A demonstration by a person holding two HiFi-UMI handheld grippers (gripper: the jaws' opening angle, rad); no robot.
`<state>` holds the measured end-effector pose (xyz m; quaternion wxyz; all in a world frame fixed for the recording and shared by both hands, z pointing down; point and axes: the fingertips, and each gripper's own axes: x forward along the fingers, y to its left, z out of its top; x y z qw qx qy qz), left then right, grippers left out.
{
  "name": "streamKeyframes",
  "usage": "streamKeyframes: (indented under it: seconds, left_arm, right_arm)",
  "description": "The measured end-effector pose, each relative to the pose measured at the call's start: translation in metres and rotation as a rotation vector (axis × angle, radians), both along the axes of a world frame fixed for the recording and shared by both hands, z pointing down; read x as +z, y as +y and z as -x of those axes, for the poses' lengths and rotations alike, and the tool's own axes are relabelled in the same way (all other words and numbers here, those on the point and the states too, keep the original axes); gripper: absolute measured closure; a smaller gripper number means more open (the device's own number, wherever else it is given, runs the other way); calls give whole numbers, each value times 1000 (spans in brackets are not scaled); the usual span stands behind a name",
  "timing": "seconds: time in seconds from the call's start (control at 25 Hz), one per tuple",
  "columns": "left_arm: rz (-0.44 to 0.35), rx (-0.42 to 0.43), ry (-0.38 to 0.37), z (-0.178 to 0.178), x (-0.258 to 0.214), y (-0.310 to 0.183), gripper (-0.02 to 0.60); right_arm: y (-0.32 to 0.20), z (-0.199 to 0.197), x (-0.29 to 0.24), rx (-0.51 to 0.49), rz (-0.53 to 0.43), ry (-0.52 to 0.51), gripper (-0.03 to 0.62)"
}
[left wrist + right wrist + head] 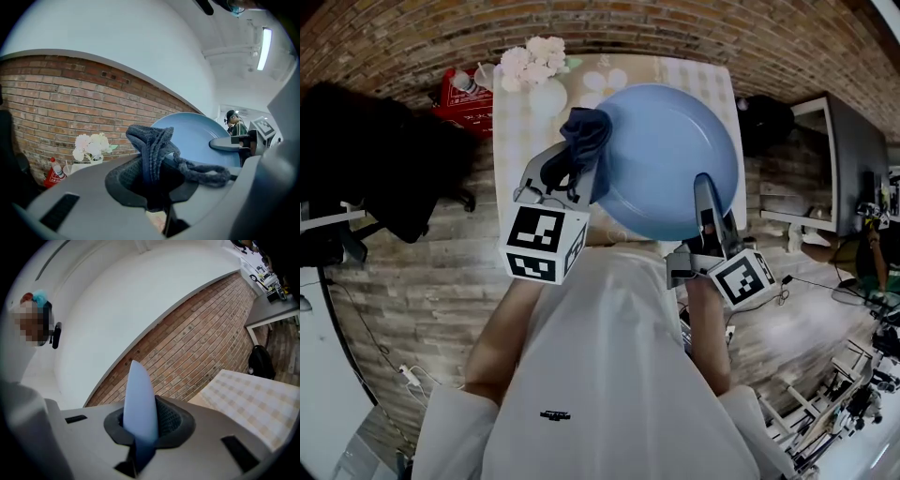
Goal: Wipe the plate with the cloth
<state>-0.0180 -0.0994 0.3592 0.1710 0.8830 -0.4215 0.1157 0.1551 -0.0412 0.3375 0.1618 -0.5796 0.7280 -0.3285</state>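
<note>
Plate: the light blue plate point(670, 159) is held up over the near end of the bench point(514, 122), its hollow face turned towards the head camera. In the left gripper view it stands up on edge point(199, 136); in the right gripper view only its thin rim point(139, 401) shows, edge-on.

Cloth: the dark blue-grey cloth point(581, 141) is bunched at the plate's left rim. It overlaps that rim in the head view, though real contact cannot be told. In the left gripper view a twisted tail of it point(152, 150) trails to the right.

Left tool: the left tool point(567, 178) pinches the bunched cloth, which rises out of the closed jaws point(154, 187).

Right tool: the right tool point(705, 202) grips the plate's near right rim, jaws pressed on either side of it point(139, 444). It also shows beyond the plate in the left gripper view point(234, 143).

Marker cubes: one sits on each tool, the left cube point(546, 242) near the person's chest.

Bench: it carries a pale checked covering point(253, 394).

Flowers: pale flowers point(534, 58) in a white vase point(547, 97) stand at the far left of the bench, beyond the cloth point(91, 145).

Red crate: it sits left of the bench point(459, 98).

Brick wall: it runs behind the flowers point(56, 103).

Person: a white shirt point(600, 375) fills the lower head view.
</note>
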Motion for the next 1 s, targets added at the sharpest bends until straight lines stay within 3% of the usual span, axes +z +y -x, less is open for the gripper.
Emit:
streamKeyframes:
  seconds: [0.36, 1.0]
  left_arm:
    - [19, 13, 8, 10, 9, 7, 520]
    - [39, 4, 47, 22, 16, 14, 520]
  right_arm:
    - [4, -44, 1, 66, 1, 202, 528]
    - [45, -89, 43, 198, 130, 306, 530]
